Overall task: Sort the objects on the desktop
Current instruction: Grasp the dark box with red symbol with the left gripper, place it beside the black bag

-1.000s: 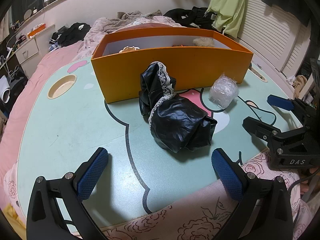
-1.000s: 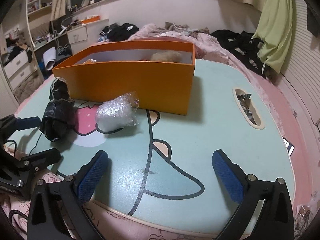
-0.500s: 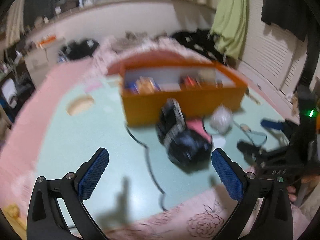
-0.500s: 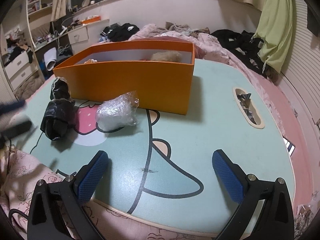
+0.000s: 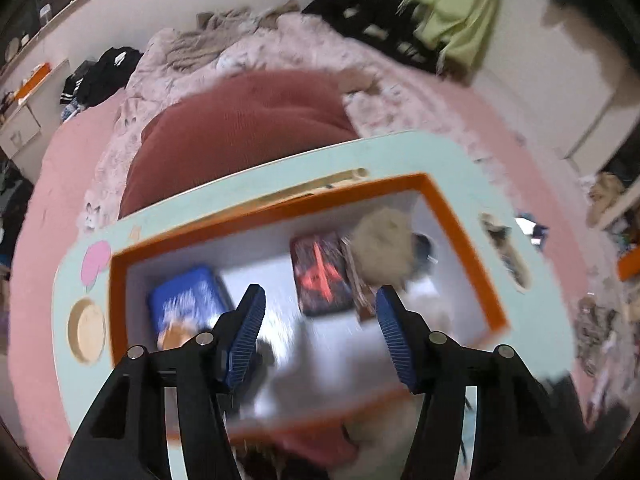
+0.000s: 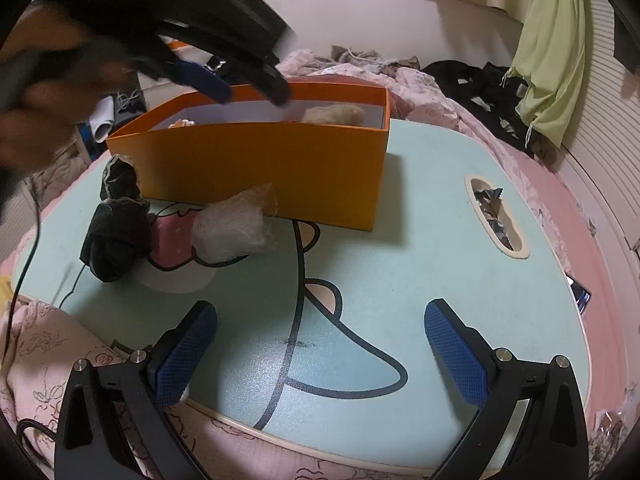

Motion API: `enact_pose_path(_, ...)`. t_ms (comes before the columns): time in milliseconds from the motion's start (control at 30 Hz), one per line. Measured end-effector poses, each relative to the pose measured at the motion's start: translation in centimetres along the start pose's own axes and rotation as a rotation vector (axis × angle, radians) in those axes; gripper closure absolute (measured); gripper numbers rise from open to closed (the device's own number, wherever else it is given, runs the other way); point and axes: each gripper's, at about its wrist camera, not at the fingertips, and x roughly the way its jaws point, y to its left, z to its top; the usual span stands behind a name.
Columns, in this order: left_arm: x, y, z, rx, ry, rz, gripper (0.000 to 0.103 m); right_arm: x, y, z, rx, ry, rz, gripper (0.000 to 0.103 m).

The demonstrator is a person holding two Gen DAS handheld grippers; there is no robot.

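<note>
The orange box (image 6: 260, 168) stands at the back of the mint table (image 6: 400, 280). My left gripper (image 5: 320, 296) hovers over the box (image 5: 460, 224), pointing down into it; its jaws are closing with nothing between them. Inside the box lie a blue packet (image 5: 184, 300), a dark card with red marks (image 5: 320, 276) and a beige fluffy thing (image 5: 384, 244). The right wrist view shows the left gripper (image 6: 250, 94) above the box's rim. A black lace-edged bundle (image 6: 116, 224) and a clear plastic wad (image 6: 232, 228) rest on the table. My right gripper (image 6: 320, 336) is open above the front edge.
A long slot (image 6: 494, 212) in the table's right side holds crumpled wrappers. A round recess (image 5: 86, 330) sits at the left end. A person's hand (image 6: 36, 92) carries the left gripper. A black cable (image 6: 24, 264) hangs at the left. Pink bedding surrounds the table.
The left gripper has risen and swung forward from in front of the black bundle to above the box, and its jaws have narrowed. The right gripper has not moved.
</note>
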Motion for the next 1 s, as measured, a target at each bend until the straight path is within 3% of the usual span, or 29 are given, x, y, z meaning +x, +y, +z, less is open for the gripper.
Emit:
enact_pose_path(133,3.9,-0.1,1.1,-0.031,0.095,0.032,0.056,0.0,-0.1,0.0,0.000,-0.001,0.002,0.000)
enact_pose_path(300,5.2,0.8,1.3,-0.065,0.117,0.009,0.057,0.0,-0.1,0.0,0.000,-0.002,0.003,0.000)
enact_pose_path(400,6.4,1.9,0.5,-0.037,0.205,0.074,0.057,0.0,-0.1,0.0,0.001,-0.003,0.004,0.000)
enact_pose_path(500,6.4,3.1,0.2,-0.052,0.180,0.032,0.063,0.0,-0.1,-0.1,-0.001,-0.005,0.004,0.000)
enact_pose_path(633,6.4,3.0,0.2,-0.043,0.161,0.041,0.063,0.0,-0.1,-0.1,-0.001,-0.006,0.006,0.000)
enact_pose_path(733,4.3,2.6,-0.2,-0.032,0.067,-0.002,0.063,0.1,0.0,-0.1,-0.001,-0.007,0.007,0.000)
enact_pose_path(967,-6.7,1.9,-3.8,0.003,-0.222,-0.174,0.063,0.1,-0.1,-0.1,-0.001,-0.007,0.007,0.000)
enact_pose_path(1000,-7.4,2.0,-4.2,0.011,-0.232,-0.190,0.063,0.1,-0.1,-0.1,-0.001,-0.007,0.007,0.000)
